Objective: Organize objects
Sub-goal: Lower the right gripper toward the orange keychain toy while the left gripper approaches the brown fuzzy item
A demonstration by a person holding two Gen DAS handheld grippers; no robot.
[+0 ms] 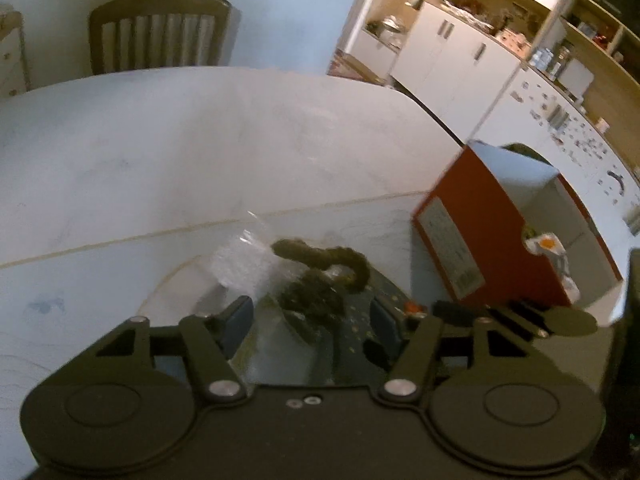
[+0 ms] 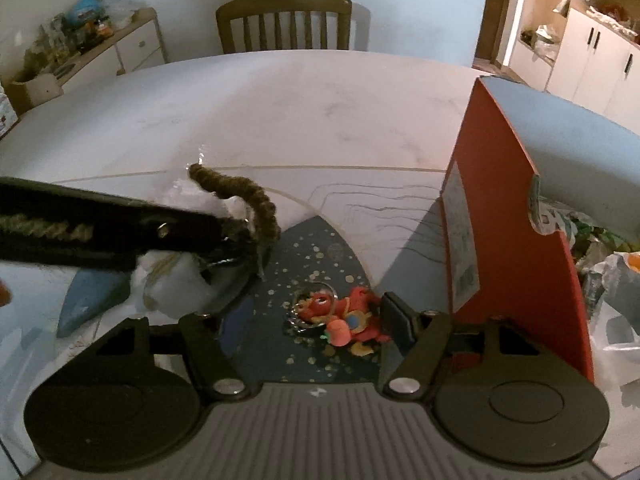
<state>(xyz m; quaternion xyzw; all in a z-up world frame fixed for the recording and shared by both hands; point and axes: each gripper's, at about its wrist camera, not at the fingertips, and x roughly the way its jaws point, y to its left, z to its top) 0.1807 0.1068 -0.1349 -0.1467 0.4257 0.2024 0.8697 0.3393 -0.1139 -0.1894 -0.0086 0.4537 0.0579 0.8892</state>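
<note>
A clear plastic bag (image 1: 244, 264) with a dark olive twisted rope handle (image 1: 320, 256) lies on the white table between the fingers of my left gripper (image 1: 310, 316), whose jaws stand wide apart around it. In the right wrist view the left gripper (image 2: 236, 236) reaches in from the left over the bag (image 2: 180, 280) and rope (image 2: 256, 200). A red plush keychain toy (image 2: 340, 316) lies on a dark speckled mat (image 2: 316, 256). My right gripper (image 2: 304, 320) is open around the toy. A red box (image 2: 516, 224) stands open at the right.
The red box (image 1: 480, 232) holds wrapped items (image 1: 552, 256). A blue wedge-shaped object (image 2: 88, 304) lies at the left on the table (image 2: 280, 112). A wooden chair (image 2: 284, 20) stands behind the table. White kitchen cabinets (image 1: 452, 48) are at the far right.
</note>
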